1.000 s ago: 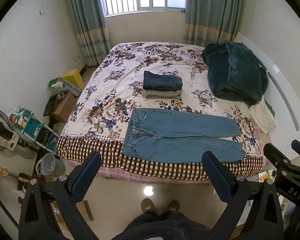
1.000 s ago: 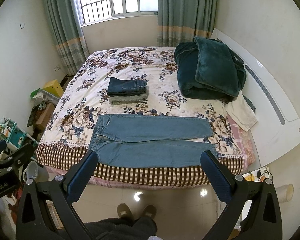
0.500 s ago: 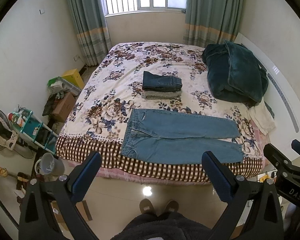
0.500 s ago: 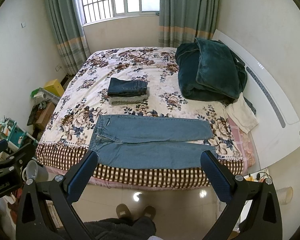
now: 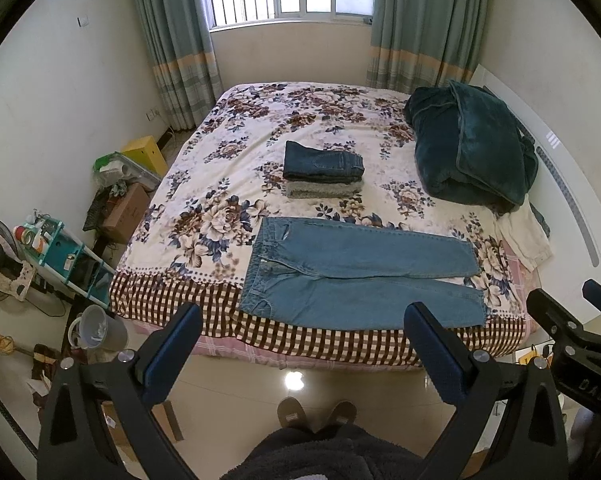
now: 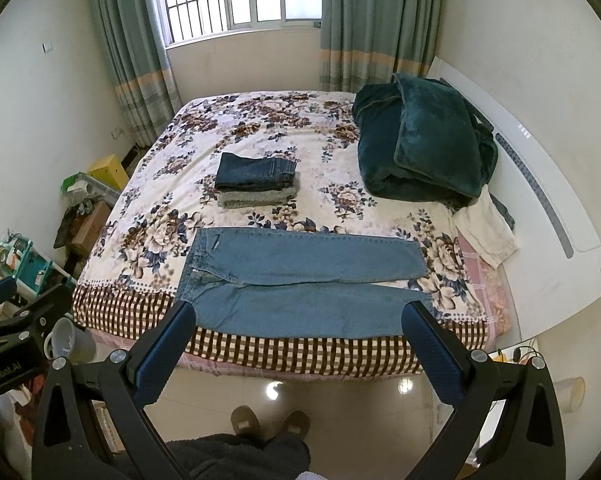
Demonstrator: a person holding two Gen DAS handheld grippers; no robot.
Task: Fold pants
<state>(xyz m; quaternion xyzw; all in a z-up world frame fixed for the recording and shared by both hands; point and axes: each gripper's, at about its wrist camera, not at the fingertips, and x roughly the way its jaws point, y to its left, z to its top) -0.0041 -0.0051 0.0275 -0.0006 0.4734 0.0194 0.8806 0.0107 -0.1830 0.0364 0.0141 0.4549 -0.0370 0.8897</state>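
One pair of light-blue jeans [image 5: 352, 270] lies flat along the near edge of the bed [image 5: 236, 184], waistband toward the left, both legs stretched out to the right with a narrow gap between them. The near leg lies over the checkered border of the floral sheet. Farther back on the bed sits a stack of folded pants [image 5: 323, 169], and a dark green blanket [image 5: 472, 148] is heaped at the right. The left claw [image 5: 302, 320] and the right claw [image 6: 300, 318] are both spread wide, holding nothing, hanging above the floor short of the bed, apart from the jeans.
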